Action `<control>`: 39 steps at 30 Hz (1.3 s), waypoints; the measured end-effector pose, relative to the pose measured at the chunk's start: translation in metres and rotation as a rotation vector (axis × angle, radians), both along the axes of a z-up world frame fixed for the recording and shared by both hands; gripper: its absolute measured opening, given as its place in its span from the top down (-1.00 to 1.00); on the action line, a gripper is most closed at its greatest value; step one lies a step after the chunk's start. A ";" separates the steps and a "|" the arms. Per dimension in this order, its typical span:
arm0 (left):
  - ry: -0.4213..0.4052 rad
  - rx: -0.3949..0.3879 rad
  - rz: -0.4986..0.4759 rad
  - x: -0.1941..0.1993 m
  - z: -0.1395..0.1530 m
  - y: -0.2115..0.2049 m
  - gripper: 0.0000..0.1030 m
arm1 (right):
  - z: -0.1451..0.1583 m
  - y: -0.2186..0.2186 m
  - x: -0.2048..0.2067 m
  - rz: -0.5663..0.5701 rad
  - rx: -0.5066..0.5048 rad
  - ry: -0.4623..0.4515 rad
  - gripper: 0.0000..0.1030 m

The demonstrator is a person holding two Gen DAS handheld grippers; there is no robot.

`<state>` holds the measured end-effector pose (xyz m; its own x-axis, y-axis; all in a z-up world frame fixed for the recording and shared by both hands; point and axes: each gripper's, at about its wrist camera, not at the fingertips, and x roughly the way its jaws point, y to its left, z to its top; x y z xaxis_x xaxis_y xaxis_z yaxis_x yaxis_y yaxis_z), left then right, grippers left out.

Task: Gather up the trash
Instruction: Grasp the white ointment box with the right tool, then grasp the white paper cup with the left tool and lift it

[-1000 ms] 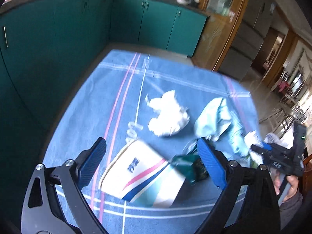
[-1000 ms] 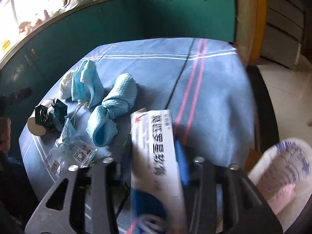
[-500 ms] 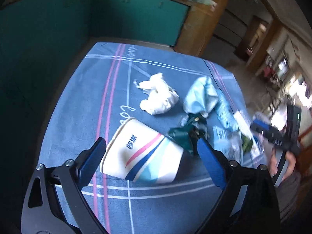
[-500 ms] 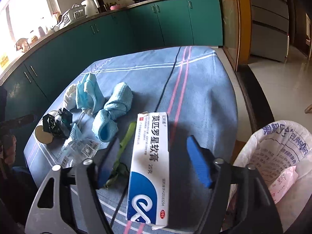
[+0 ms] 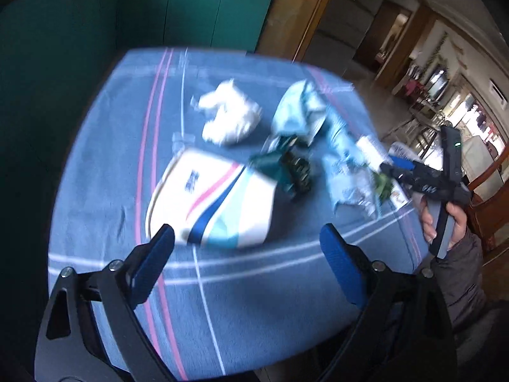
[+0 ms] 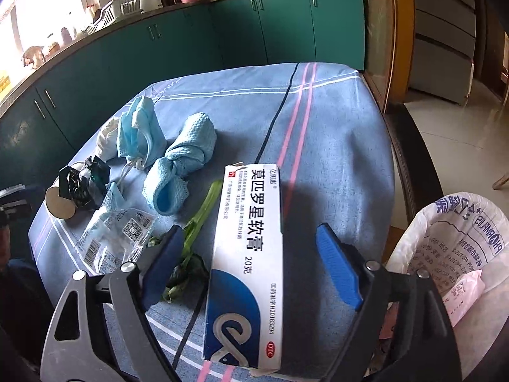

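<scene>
Jaws: right gripper (image 6: 246, 265) opening, white-and-blue ointment carton (image 6: 246, 254) loose between them; left gripper (image 5: 246, 262) closing, still empty, needs to straddle crushed white paper cup (image 5: 213, 200) lower-centre.

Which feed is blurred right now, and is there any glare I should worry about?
Left wrist view: motion blur smears the paper cup and crumpled tissue. Right wrist view: sharp, ointment box print readable; window at upper left blown out white.
</scene>
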<state>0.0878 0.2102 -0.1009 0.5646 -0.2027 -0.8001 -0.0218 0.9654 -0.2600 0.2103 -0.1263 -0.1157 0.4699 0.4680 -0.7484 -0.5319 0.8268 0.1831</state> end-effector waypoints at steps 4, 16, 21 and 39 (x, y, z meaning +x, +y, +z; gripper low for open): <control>0.064 -0.030 0.075 0.009 -0.011 0.012 -0.74 | -0.001 -0.001 0.002 -0.004 0.000 -0.001 -0.63; 0.137 -0.207 0.219 0.087 -0.019 0.041 -0.84 | -0.003 0.007 0.002 0.002 -0.009 -0.002 -0.64; 0.116 -0.176 0.234 0.101 -0.013 0.030 -0.84 | -0.004 0.008 0.001 -0.006 -0.017 -0.010 -0.68; 0.123 -0.050 0.168 0.076 -0.020 0.006 -0.60 | -0.002 0.016 -0.002 0.001 -0.021 -0.025 -0.69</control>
